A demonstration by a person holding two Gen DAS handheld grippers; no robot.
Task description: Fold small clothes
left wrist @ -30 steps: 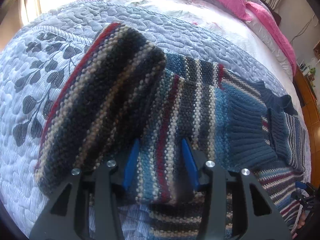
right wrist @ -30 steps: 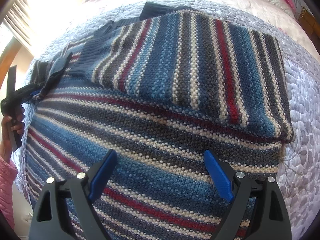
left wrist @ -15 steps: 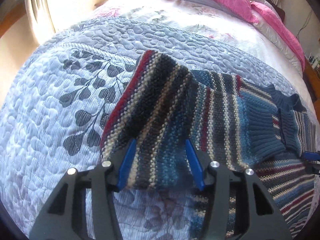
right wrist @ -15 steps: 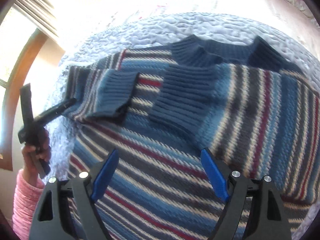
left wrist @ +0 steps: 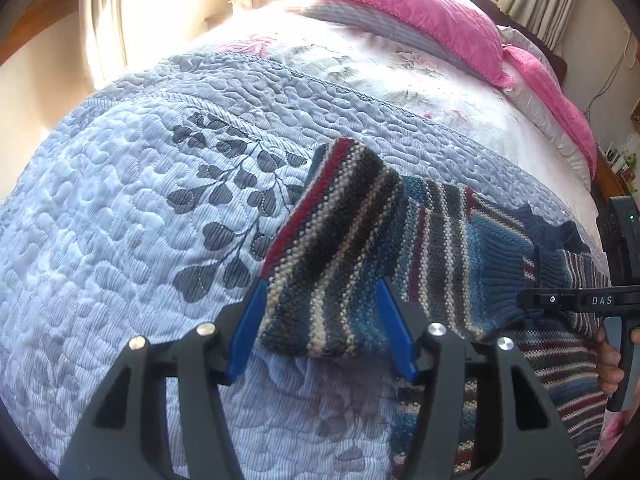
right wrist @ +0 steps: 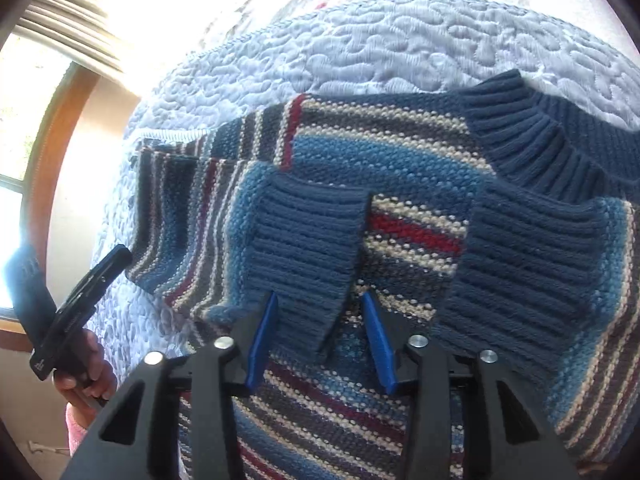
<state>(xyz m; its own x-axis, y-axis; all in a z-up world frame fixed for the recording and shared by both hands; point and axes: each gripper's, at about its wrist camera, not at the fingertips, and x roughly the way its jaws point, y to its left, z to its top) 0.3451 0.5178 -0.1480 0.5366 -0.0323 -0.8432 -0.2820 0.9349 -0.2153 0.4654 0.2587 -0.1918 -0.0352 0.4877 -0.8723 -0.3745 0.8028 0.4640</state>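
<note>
A blue, grey, cream and red striped knit sweater (left wrist: 360,248) lies on the quilted bed, both sleeves folded in over its chest. My left gripper (left wrist: 322,330) is open, and its blue fingers stand either side of the sweater's folded outer edge. My right gripper (right wrist: 320,342) is open at a moderate width, with the hanging end of the left sleeve's blue ribbed cuff (right wrist: 308,256) between its fingers, unpinched. A second ribbed cuff (right wrist: 532,256) lies to the right under the dark blue collar (right wrist: 560,144). Each view shows the other gripper (left wrist: 576,301) (right wrist: 82,292), held by a hand.
The pale blue quilt (left wrist: 120,220) with a grey leaf print spreads wide to the left of the sweater. Pink pillows (left wrist: 420,12) lie at the head of the bed. A wooden window frame (right wrist: 52,152) stands beyond the bed's left edge.
The left gripper drew back, so more quilt shows. The right gripper swung left from the sweater's body to the left cuff, and its fingers came closer together.
</note>
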